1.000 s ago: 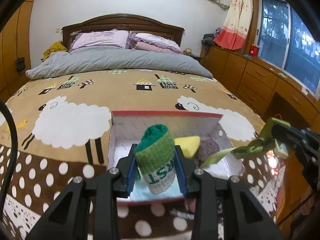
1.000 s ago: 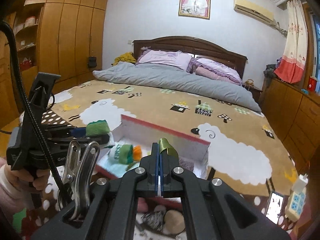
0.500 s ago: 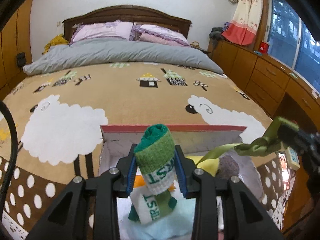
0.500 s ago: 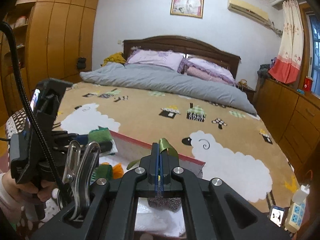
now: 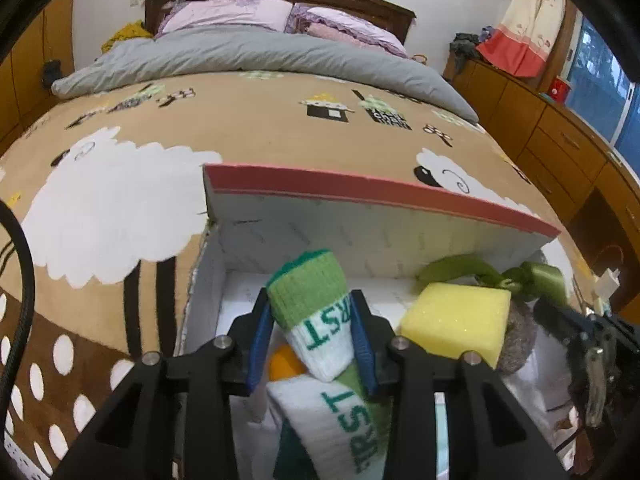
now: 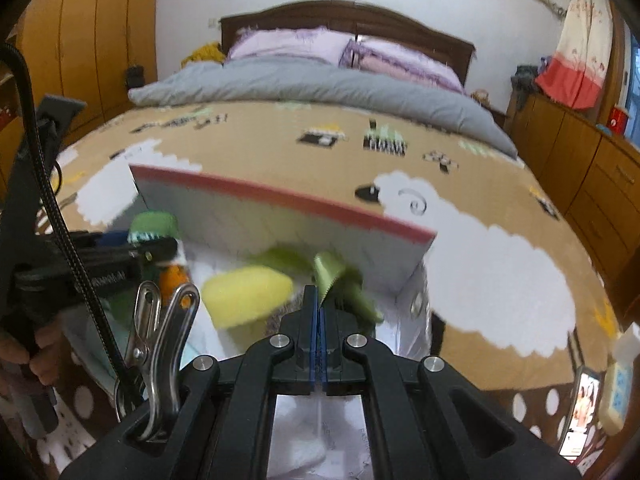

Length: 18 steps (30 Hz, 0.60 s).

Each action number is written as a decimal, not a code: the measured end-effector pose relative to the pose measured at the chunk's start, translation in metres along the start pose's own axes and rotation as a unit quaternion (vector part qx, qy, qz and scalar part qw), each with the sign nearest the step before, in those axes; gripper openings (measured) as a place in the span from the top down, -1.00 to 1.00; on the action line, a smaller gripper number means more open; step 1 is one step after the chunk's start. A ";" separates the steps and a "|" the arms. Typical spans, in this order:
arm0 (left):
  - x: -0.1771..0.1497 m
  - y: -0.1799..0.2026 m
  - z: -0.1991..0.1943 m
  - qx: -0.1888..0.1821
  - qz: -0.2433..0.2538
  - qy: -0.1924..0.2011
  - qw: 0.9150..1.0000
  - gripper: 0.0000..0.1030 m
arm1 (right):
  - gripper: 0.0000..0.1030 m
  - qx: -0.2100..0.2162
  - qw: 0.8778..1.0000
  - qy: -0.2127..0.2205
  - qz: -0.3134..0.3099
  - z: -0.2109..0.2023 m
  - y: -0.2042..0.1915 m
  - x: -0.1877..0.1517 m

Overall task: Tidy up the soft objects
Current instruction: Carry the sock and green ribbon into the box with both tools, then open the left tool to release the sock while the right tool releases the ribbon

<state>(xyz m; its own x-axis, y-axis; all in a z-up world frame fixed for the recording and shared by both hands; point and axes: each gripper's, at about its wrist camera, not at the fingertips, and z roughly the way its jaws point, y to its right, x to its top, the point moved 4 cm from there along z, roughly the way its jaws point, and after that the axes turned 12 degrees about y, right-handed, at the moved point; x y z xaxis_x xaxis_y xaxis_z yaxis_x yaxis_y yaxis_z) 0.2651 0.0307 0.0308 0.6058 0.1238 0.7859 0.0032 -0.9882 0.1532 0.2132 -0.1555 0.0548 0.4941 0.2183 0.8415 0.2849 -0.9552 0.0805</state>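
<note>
1. The left gripper [image 5: 310, 338] is clamped on a rolled sock [image 5: 316, 316], its blue pads pressing the roll from both sides. It holds the sock upright over the open box [image 5: 360, 196] on the bed [image 5: 248, 120] — a sensible place to hold it if the sock is to go in with the other soft things.

2. The right gripper [image 6: 319, 320] has its fingers pressed together on a green ribbon [image 6: 330, 270]. The ribbon's free end trails down into the box, so it seems to be on its way in as well. The right wrist view is blurred, so how much of the ribbon is pinched is hard to say.

3. The held sock is a tight knitted roll, dark green at the top, lighter green below, then a white band with green letters. It looks soft and springy, likely to slump once let go.

4. A matching sock [image 5: 344, 420] lies in the box just below the held one, with something orange [image 5: 284, 362] beside it.

5. A yellow sponge [image 5: 456, 322] sits to the right in the box, with a grey-brown fuzzy thing [image 5: 518, 344] touching its far side.

6. The box's far wall stands tall with a red rim — a handy backstop for loose, soft items. My guess is that the sorting is well along.
</note>
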 end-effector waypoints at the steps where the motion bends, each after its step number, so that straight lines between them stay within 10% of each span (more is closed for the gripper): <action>1: -0.001 0.002 0.000 0.000 0.011 0.001 1.000 0.20 | 0.97 -0.001 1.000 -0.006 0.000 0.003 0.000 -0.004; 14: 0.000 0.001 -0.028 -0.012 0.014 0.008 1.000 -0.20 | 0.70 0.019 1.000 -0.009 0.017 -0.009 -0.001 -0.010; 18: -0.003 0.000 -0.043 -0.014 0.013 0.010 1.000 -0.31 | 0.29 0.010 1.000 0.002 0.005 -0.024 -0.005 -0.009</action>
<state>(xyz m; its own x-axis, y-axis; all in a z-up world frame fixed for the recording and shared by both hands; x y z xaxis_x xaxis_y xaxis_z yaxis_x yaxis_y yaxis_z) 0.2294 0.0342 0.0543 0.5888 0.0996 0.8021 -0.0355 -0.9882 0.1487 0.1879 -0.1577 0.0596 0.4939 0.2083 0.8442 0.2967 -0.9530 0.0616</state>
